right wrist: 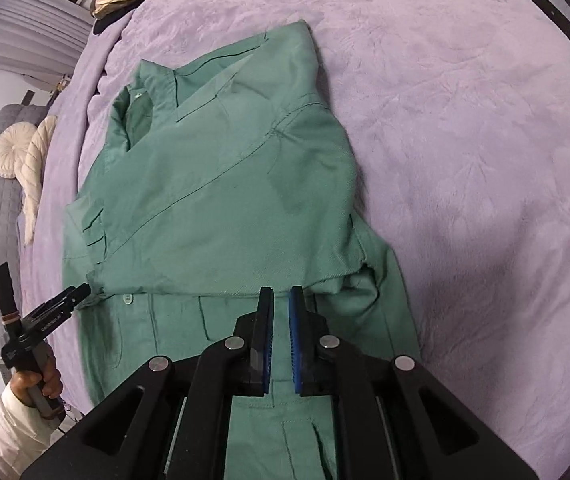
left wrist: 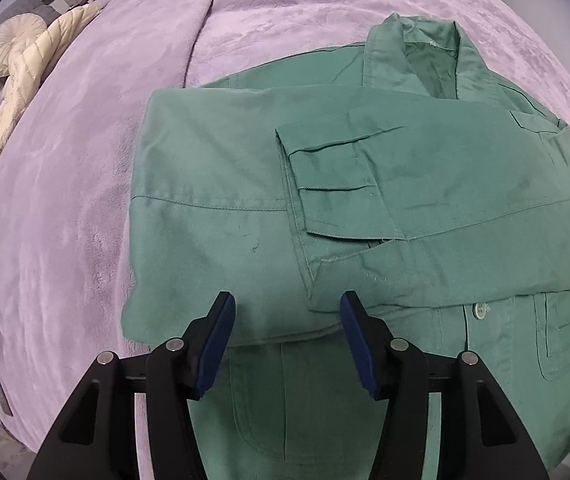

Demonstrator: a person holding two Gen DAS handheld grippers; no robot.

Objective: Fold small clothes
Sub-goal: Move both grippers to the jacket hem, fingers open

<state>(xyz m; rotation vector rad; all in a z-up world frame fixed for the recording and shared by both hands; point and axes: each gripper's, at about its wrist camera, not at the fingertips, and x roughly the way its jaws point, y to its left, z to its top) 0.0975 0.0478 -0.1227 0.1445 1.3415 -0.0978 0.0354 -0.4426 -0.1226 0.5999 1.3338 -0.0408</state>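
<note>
Green shirt point(left wrist: 365, 184) edges lie just past our left gripper's point(left wrist: 287, 308) wide, empty fingers; our right gripper point(right wrist: 281, 300) is nearly closed, empty, purple blanket point(right wrist: 465, 140) beside it.

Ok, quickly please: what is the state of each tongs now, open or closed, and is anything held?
Left tongs: open, nothing held, above the green shirt.
Right tongs: nearly closed, nothing between the pads, above the shirt.

Both grippers point(left wrist: 287, 304) point(right wrist: 281, 296) are black with blue pads point(left wrist: 215, 354) and silver screws. The sleeve point(right wrist: 9, 436) is white.
</note>
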